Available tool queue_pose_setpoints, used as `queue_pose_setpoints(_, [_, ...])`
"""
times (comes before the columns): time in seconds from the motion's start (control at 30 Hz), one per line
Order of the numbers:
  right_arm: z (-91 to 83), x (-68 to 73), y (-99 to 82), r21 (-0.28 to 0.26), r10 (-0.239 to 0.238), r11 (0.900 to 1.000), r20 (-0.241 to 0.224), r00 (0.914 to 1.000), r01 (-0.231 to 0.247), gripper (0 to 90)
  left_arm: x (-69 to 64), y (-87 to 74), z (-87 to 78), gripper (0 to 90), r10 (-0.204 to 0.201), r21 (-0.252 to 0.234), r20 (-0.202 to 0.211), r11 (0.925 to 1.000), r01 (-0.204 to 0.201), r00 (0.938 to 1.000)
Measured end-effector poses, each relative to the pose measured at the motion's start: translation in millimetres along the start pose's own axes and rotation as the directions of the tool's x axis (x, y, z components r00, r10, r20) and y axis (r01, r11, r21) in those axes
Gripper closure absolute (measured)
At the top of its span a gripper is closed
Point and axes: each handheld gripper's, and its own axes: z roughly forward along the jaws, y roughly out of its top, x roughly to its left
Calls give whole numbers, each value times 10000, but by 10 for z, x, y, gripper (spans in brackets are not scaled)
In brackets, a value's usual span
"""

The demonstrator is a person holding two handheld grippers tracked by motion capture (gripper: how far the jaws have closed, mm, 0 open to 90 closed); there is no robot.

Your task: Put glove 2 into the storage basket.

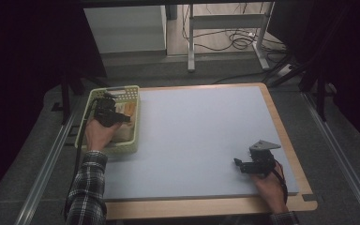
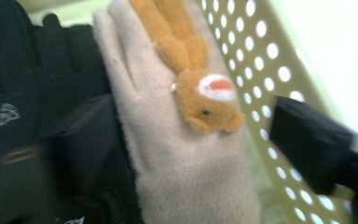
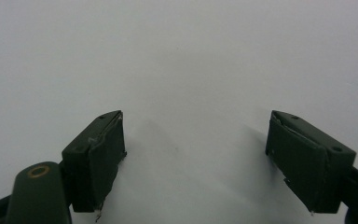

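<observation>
Glove (image 2: 186, 154) cuff cut off (bottom edge)

A pale grey mat (image 1: 197, 136) covers a wood-edged table (image 1: 281, 126) on dark grey carpet (image 1: 28, 154). Beyond stand a white metal frame (image 1: 191, 42) and tangled cables (image 1: 236, 40); the sides lie in darkness

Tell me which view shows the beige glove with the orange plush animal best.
The left gripper view: the beige glove lies close up, its orange plush animal clear, beside a black glove in the basket. The high view gives a small beige-and-orange patch under the left hand-held gripper. The right gripper view faces bare table.
</observation>
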Motion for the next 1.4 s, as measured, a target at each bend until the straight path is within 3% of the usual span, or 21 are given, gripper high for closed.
queue_pose_setpoints(0.07, [0, 0, 0, 3, 1, 10000, 0, 10000, -1, 191, 19, 0, 16, 451, -104, 162, 202, 9998, 101, 9997])
queue_pose_setpoints(0.1, [0, 0, 0, 3, 1, 10000, 0, 10000, -1, 191, 30, 4, 48, 451, -176, 356, 222, 9992, 168, 9996])
queue_pose_setpoints(0.13, [1, -1, 0, -4, -8, 10000, 0, 10000, 8, 191, 59, 16, 135, 531, -313, 687, 457, 9972, 281, 9985])
queue_pose_setpoints(0.23, [0, -1, 0, 1, 1, 10000, -2, 10000, -1, 190, 65, 46, 261, 562, -636, 1054, 1131, 9931, 517, 9915])
queue_pose_setpoints(0.3, [0, -2, 0, -1, 0, 10000, -1, 10000, 0, 191, 38, 72, 313, 564, -693, 1134, 1315, 9921, 544, 9889])
queue_pose_setpoints(0.4, [0, -2, 0, -4, -1, 10000, -1, 10000, 1, 191, 3, 100, 325, 570, -583, 1153, 1245, 9924, 439, 9905])
queue_pose_setpoints(0.47, [1, -2, 0, -9, -5, 10000, -6, 10000, 5, 191, 6, 98, 295, 528, -579, 957, 1133, 9943, 471, 9919])
queue_pose_setpoints(0.6, [0, -2, 0, -5, -3, 10000, -2, 10000, 3, 191, 16, 80, 204, 359, -400, 460, 703, 9983, 368, 9967])
queue_pose_setpoints(0.67, [0, -2, 0, -7, -6, 10000, -5, 10000, 6, 191, 24, 56, 125, 329, -322, 58, 504, 9995, 319, 9982])
queue_pose_setpoints(0.7, [0, -1, 0, -6, -6, 10000, -3, 10000, 6, 190, 18, 30, 57, 268, -109, -299, 416, 9995, 121, 9991])
queue_pose_setpoints(0.8, [1, -1, 0, -6, -7, 10000, -3, 10000, 7, 191, -1, 0, -2, 198, 207, -588, 130, 9981, -199, 9997])
queue_pose_setpoints(1.1, [0, 0, 0, 0, 2, 10000, -2, 10000, -2, 191, -44, -123, -151, 92, 789, -1366, -101, 9874, -795, 9968])
queue_pose_setpoints(1.4, [0, 1, 0, 0, -1, 10000, 3, 10000, 1, 191, -93, -219, -246, 37, 1009, -1731, -340, 9793, -1052, 9943])
